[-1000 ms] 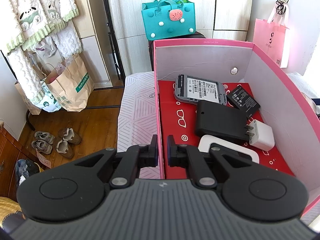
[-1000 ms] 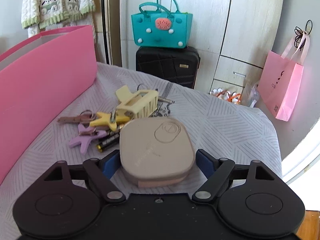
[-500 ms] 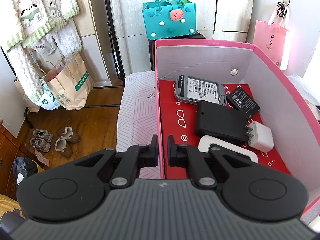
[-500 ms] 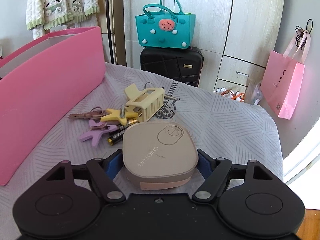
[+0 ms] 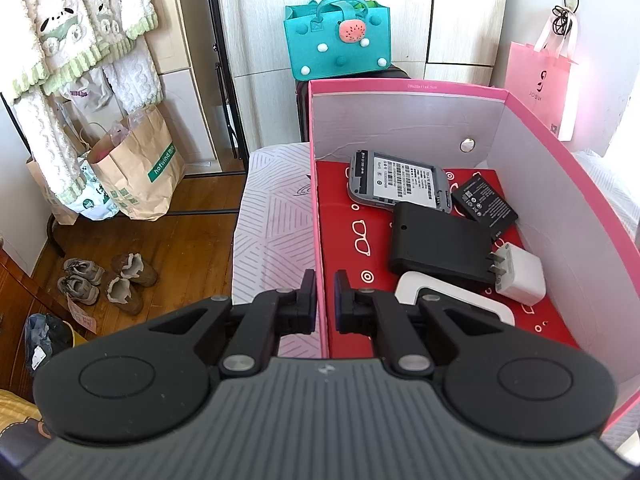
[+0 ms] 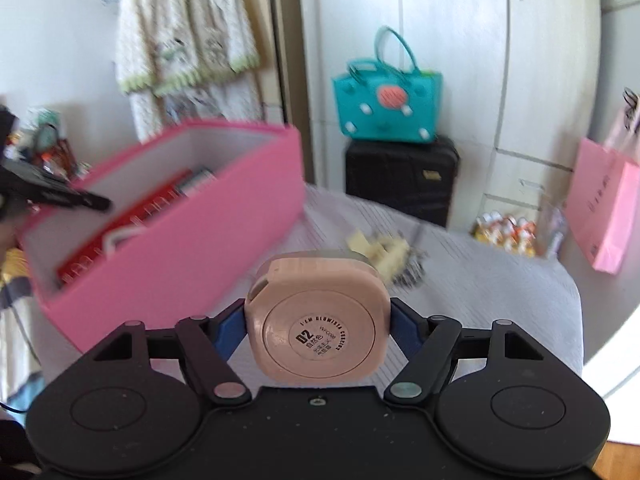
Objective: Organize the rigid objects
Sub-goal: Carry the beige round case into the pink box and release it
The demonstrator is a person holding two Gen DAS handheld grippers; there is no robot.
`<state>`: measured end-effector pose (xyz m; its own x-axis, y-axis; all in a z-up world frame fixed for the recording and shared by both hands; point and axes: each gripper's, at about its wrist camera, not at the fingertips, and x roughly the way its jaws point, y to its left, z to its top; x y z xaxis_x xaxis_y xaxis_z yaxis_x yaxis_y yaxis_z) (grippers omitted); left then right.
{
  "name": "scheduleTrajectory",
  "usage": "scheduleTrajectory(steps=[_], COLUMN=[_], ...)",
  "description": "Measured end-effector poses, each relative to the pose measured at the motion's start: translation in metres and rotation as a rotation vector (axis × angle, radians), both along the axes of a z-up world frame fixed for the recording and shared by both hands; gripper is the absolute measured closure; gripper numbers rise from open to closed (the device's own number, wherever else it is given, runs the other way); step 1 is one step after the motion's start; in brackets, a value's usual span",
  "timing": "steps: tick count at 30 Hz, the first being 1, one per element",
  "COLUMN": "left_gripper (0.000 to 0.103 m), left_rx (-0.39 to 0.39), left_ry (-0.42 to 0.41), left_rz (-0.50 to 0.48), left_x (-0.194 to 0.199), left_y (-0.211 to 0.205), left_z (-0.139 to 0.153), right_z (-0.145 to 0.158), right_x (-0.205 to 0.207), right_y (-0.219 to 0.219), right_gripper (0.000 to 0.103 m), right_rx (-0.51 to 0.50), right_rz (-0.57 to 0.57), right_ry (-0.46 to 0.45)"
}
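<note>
My left gripper (image 5: pixel 325 300) is shut on the left wall of the pink box (image 5: pixel 400 86) and holds it on the bed. Inside lie a grey device (image 5: pixel 400 178), a black battery (image 5: pixel 486 202), a black adapter (image 5: pixel 438 244), a white plug (image 5: pixel 520 276) and a white piece (image 5: pixel 452 300). My right gripper (image 6: pixel 318 316) is shut on a square pink compact case (image 6: pixel 320 344), lifted off the bedcover with its labelled underside facing the camera. The pink box (image 6: pixel 180 248) stands to its left, blurred.
A cream hair clip (image 6: pixel 384 256) and other small items lie on the striped bedcover (image 6: pixel 480 280) behind the compact. A teal bag (image 6: pixel 388 104) sits on a black suitcase (image 6: pixel 400 176). A pink paper bag (image 6: pixel 604 208) hangs at the right. Shoes (image 5: pixel 104 280) are on the floor.
The right gripper rose off the bed with the compact, which tilted to show its underside, and its view swung toward the pink box. The left gripper stayed put.
</note>
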<state>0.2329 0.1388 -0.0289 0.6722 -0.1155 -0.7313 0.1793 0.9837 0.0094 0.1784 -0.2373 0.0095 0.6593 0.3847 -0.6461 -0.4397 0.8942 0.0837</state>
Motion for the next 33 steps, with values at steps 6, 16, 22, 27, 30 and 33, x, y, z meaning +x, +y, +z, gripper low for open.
scheduleTrajectory(steps=[6,16,22,27,30,33], left_gripper=[0.097,0.097,0.097,0.097,0.097,0.097], left_rx=[-0.003,-0.003,-0.015,-0.024,-0.023,-0.036], left_ry=[0.0,0.0,-0.002,-0.005,-0.012,-0.012], left_rz=[0.0,0.001,0.003,0.004,0.004,0.009], left_x=[0.0,0.0,0.001,0.003,0.002,0.002], left_y=[0.0,0.0,0.0,0.001,0.001,0.004], left_z=[0.0,0.0,0.0,0.001,0.001,0.0], right_z=[0.01,0.064,0.052,0.025,0.012,0.002], right_x=[0.004,0.019,0.035,0.045,0.05,0.054], right_y=[0.019,0.073,0.13,0.176,0.194,0.208], right_gripper=[0.025,0.025,0.025,0.025,0.025,0.025], right_rx=[0.011,0.12,0.134,0.053,0.017,-0.01], right_rz=[0.037,0.246,0.377,0.448,0.472,0.499], right_ry=[0.015,-0.025,0.129,0.259,0.326,0.393])
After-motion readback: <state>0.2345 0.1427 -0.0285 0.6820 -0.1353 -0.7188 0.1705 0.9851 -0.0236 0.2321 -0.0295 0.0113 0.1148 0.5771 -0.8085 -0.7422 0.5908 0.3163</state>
